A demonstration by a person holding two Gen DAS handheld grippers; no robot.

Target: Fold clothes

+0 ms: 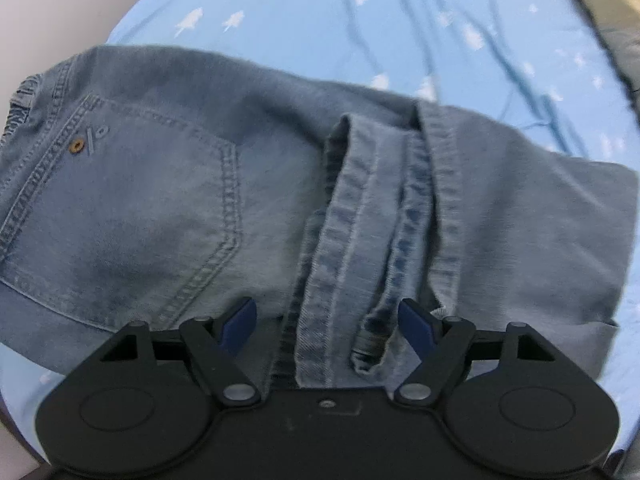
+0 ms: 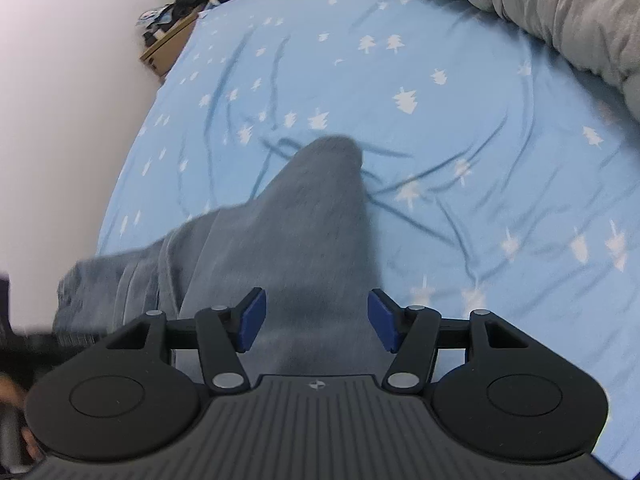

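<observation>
Jeans lie on the bed, folded over, straight ahead of and under the left gripper. Back pocket sits ahead-left of it; the leg hems run up between its fingers. Left gripper is spread wide, pinching nothing (pads look clear of the cloth, hard to be sure).

Right gripper also spread, nothing held. A grey-blue fold of the jeans runs forward from between its fingers, blurred.

Handling, my read: denim is soft but heavy for cloth, holds a crease, not slippery, nothing fragile. Stacked hems and seams are thick and stiff, so best grab is a hem edge or the waistband side, taking all layers at once; a single-layer pinch would likely peel the stack apart.

Surface: light-blue bed sheet with white tree print, wrinkled, soft, will drag a bit. Grey duvet ahead-right of the right gripper; cardboard box and clutter far ahead-left by the wall.
</observation>
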